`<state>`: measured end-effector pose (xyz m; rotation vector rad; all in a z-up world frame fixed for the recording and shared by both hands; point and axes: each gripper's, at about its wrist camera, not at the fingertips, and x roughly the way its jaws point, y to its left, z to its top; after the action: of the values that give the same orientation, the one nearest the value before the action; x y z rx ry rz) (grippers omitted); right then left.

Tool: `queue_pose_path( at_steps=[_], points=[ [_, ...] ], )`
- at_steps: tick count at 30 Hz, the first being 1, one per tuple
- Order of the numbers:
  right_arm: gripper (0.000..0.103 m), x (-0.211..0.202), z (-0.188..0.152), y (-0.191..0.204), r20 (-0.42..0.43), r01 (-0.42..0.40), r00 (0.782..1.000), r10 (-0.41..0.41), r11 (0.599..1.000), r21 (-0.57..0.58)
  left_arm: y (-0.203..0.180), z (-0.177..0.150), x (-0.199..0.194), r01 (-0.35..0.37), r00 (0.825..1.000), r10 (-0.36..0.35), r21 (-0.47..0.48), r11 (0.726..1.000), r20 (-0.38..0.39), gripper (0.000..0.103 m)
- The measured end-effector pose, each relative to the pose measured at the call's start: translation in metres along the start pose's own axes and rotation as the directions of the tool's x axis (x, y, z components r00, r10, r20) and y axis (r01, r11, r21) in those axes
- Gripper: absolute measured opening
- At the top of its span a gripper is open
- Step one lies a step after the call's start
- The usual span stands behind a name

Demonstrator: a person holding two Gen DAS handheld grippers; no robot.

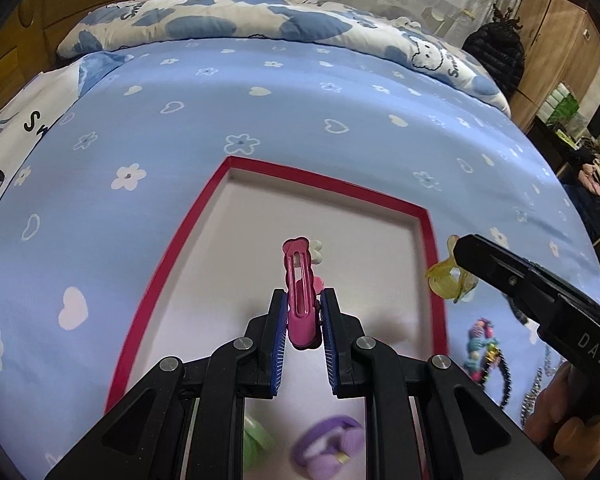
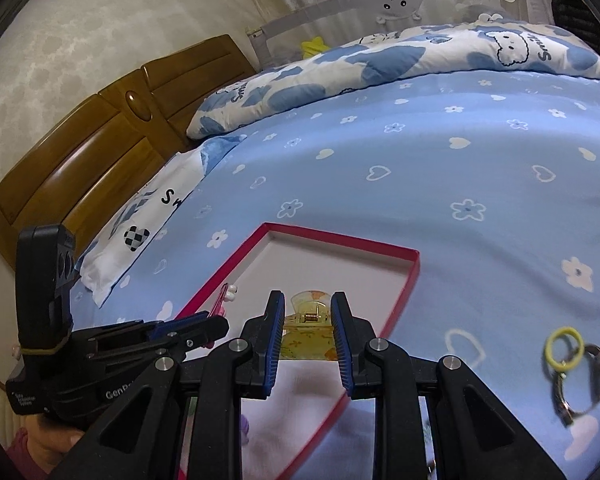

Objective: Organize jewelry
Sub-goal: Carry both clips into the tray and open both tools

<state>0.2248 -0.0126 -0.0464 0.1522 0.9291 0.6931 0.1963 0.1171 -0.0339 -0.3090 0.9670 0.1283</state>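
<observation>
Lying beside the shallow red-rimmed cardboard tray (image 2: 410, 276) on the blue flowered bedsheet (image 1: 300, 112) are a yellow ring-shaped hair tie (image 2: 564, 347) and colourful beaded bracelets (image 1: 485, 344). The left tool (image 1: 304, 320) is grasping a glossy pink plastic hair clip (image 1: 299, 296) above the tray, while the right tool (image 2: 306, 334) is clenching a translucent yellow claw clip (image 2: 306, 320).

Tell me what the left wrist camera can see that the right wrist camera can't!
Only the left wrist view shows the purple scrunchie and the colourful bead bracelet. Only the right wrist view shows the yellow hair tie and the wristwatch. Both show the red-rimmed box, the left gripper holding a pink hair clip, and the right gripper holding a yellow claw clip.
</observation>
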Motion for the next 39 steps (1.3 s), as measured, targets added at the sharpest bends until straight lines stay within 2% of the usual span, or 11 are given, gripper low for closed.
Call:
queue_pose_path(
  at_steps=[13, 21, 31, 35, 39],
  points=[
    [0.024, 0.061, 0.012, -0.001, -0.086, 0.035, 0.996, -0.038, 0.999, -0.033, 0.013, 0.025, 0.051, -0.045, 0.997, 0.045, -0.005, 0.999, -0.055, 0.015],
    [0.024, 0.076, 0.006, -0.002, -0.135, 0.058, 0.989, -0.065, 0.997, -0.054, 0.012, 0.025, 0.064, -0.062, 0.994, 0.062, 0.004, 0.998, -0.086, 0.016],
    [0.028, 0.080, 0.007, -0.003, -0.147, 0.047, 0.988, -0.054, 0.998, -0.049, 0.012, 0.026, 0.073, -0.086, 0.990, 0.085, 0.000, 0.996, -0.116, 0.018],
    [0.028, 0.078, 0.008, -0.003, -0.148, 0.040, 0.988, -0.046, 0.998, -0.040, 0.012, 0.026, 0.068, -0.092, 0.990, 0.091, -0.006, 0.996, -0.103, 0.025],
    [0.031, 0.068, 0.010, -0.005, -0.134, 0.030, 0.990, -0.033, 0.999, -0.026, 0.014, 0.024, 0.056, -0.092, 0.993, 0.090, -0.024, 0.995, -0.081, 0.042]
  ],
)
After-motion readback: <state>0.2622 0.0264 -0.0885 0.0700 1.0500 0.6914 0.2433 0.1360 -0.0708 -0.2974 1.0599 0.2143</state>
